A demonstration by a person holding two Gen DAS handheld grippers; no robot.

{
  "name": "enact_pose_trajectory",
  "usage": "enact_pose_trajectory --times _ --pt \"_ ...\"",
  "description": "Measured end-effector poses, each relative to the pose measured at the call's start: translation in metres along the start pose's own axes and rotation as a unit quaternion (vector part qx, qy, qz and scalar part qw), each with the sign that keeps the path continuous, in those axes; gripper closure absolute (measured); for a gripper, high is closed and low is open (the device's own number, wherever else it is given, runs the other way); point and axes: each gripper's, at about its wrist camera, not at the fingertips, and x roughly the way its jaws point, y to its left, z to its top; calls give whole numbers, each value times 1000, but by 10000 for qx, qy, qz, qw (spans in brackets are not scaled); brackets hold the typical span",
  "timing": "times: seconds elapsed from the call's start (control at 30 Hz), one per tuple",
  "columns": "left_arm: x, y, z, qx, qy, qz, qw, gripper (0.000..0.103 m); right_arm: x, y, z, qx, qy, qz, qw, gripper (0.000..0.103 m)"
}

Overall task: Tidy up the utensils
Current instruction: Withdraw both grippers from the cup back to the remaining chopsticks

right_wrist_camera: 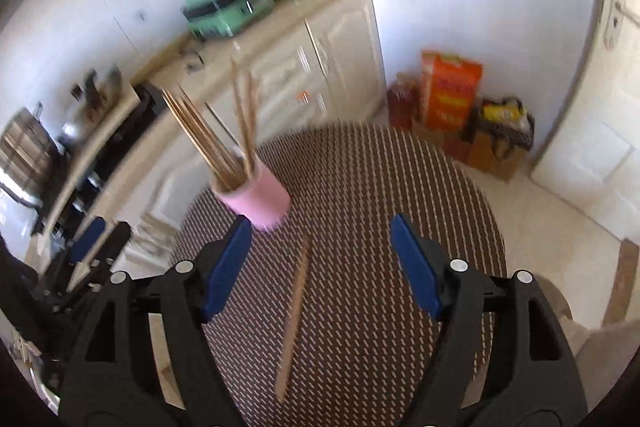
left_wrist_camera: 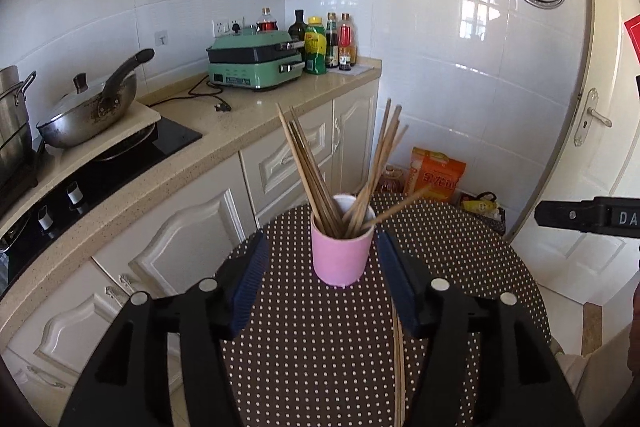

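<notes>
A pink cup stands on a round brown polka-dot table and holds several wooden chopsticks. My left gripper is open, its blue pads on either side of the cup, not touching it. A loose chopstick lies on the table under the right finger. In the blurred right wrist view the cup sits ahead to the left. My right gripper is open and empty above the table, over the loose chopstick. The left gripper shows at the left.
A kitchen counter runs along the left with a wok, a green appliance and bottles. An orange bag and a box of goods sit on the floor by the white door.
</notes>
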Motion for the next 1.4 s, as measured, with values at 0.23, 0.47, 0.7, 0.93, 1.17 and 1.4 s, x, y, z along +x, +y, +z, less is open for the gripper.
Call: enact_pose_trajectory --times 0.23,0.47,0.7,0.93,1.17,1.4 --pt "33 -9 -48 58 930 -105 9956 46 55 -13 -50 85 997 -238 9947 31" --pt "73 -1 -92 64 1815 -181 9832 46 109 1 -87 -19 1671 -307 9855 31" --pt "99 16 -117 33 2389 -245 9707 46 147 18 -111 -93 2072 -515 9769 31" --pt "112 28 -128 115 2656 -431 9630 46 172 37 -119 -102 2202 -844 9717 31" --pt "125 28 -126 248 2685 -623 9609 46 187 64 -111 -188 2099 -1251 9695 31" --pt "135 21 -116 328 2656 -687 9611 46 200 61 -82 190 2210 -1273 9667 31"
